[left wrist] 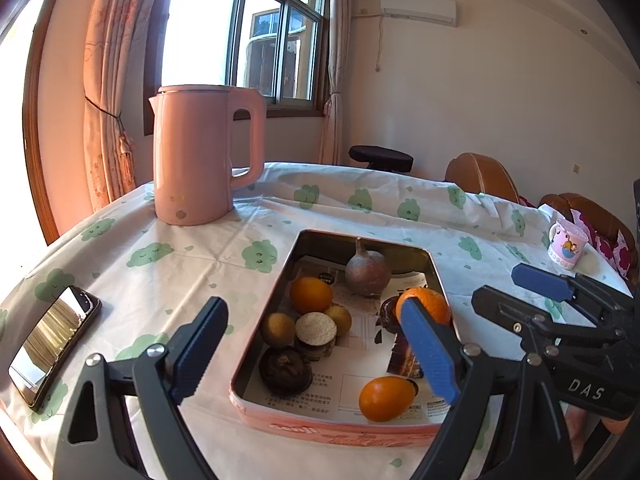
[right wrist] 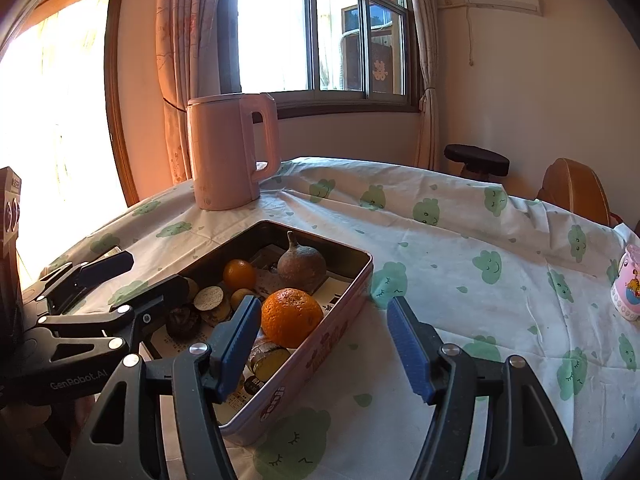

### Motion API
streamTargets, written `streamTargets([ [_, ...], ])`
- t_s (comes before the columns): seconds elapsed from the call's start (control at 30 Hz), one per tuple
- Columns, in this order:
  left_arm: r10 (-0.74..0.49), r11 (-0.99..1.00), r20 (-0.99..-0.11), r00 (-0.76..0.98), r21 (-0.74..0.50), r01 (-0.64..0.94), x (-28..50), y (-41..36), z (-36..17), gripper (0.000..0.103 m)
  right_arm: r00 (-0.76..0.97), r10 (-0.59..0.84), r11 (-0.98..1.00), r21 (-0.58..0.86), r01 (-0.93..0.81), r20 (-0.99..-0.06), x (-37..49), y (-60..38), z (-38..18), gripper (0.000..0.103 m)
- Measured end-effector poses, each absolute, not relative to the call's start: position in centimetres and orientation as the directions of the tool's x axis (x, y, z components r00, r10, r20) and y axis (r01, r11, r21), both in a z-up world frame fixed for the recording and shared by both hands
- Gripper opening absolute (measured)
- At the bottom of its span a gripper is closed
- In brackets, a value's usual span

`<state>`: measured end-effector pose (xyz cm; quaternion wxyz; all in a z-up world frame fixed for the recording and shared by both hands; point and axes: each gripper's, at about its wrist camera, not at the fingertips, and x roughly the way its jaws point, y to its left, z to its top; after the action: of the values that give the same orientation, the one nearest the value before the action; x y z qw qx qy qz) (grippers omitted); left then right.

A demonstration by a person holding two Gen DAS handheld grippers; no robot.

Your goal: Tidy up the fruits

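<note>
pink tin (left wrist: 320, 430), oranges (left wrist: 311, 294), pomegranate (left wrist: 367, 272) inside

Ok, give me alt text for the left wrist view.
An open left gripper hovers over a pink tin of oranges and other fruit on a cloth-covered table, with a pink kettle behind and a phone at left.

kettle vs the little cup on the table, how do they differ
The pink kettle is tall and plain, with a big loop handle; the cup is far smaller and carries a cartoon print. The kettle stands beyond the tray's far left corner, the cup near the table's right edge. Both are pink and upright on the tablecloth.
</note>
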<state>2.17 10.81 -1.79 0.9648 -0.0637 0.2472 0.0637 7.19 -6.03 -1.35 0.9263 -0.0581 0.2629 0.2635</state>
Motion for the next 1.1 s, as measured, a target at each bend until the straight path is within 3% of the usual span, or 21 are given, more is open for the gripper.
streamTargets([
  [1.1, 0.085, 0.989, -0.478, 0.874, -0.066, -0.132, 1.6, 8.9, -1.1, 0.091, 0.763, 0.439, 0.876, 0.039, -0.480, -0.475, 5.3, -8.6, -0.1, 0.069],
])
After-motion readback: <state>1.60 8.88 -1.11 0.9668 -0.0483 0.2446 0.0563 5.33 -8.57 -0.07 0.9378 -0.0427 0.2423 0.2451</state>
